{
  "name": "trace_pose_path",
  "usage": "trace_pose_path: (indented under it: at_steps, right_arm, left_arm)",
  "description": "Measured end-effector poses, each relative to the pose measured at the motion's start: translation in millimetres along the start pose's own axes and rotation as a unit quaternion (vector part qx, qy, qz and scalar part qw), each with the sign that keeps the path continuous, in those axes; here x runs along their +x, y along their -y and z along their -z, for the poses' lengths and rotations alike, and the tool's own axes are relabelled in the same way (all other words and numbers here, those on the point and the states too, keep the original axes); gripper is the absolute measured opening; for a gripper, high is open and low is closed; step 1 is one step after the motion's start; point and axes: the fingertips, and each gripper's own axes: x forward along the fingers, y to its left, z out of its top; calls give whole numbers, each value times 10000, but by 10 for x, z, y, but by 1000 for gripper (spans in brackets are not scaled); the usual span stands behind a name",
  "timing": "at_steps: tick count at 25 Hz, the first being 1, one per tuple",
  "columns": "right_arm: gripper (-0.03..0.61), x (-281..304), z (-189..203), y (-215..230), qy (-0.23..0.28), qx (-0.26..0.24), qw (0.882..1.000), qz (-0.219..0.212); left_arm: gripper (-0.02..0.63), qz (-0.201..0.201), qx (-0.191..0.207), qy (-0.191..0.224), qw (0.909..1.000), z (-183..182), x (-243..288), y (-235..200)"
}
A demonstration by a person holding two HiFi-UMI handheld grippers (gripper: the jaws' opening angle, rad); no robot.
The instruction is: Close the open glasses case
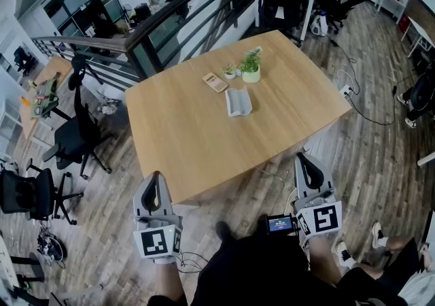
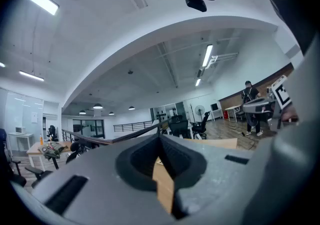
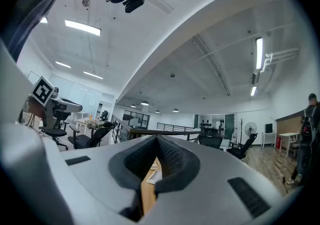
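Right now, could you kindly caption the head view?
Left gripper and right gripper, jaws shut, before the table; open glasses case lies mid-table.

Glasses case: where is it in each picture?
Head view: the glasses case lies open mid-table, near the plant.
Left gripper view: cannot make it out.
Right gripper view: probably the pale shape seen past the jaws.
Shared landmark: the wooden table.

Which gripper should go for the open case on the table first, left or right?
Right, probably. The right gripper sits nearer the glasses case, and its own view looks straight at the case. The left gripper is farther off. Both are shut and short of the table.
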Motion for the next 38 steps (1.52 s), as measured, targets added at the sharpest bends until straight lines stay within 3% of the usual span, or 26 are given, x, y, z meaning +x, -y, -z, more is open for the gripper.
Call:
trace_pose_path:
  at_steps: [17, 31, 38]
  right_arm:
    - [14, -36, 87, 325, 69, 167, 9998, -58]
    - [14, -263, 633, 1188, -250, 645, 9975, 111]
    - [14, 123, 799, 1173, -288, 726, 9969, 21]
  left_arm:
    - [0, -46, -116, -85, 9999, -24, 169, 289]
    - [-1, -367, 68, -277, 9989, -182, 465, 757]
    - [0, -280, 126, -297, 9991, -40, 838, 721]
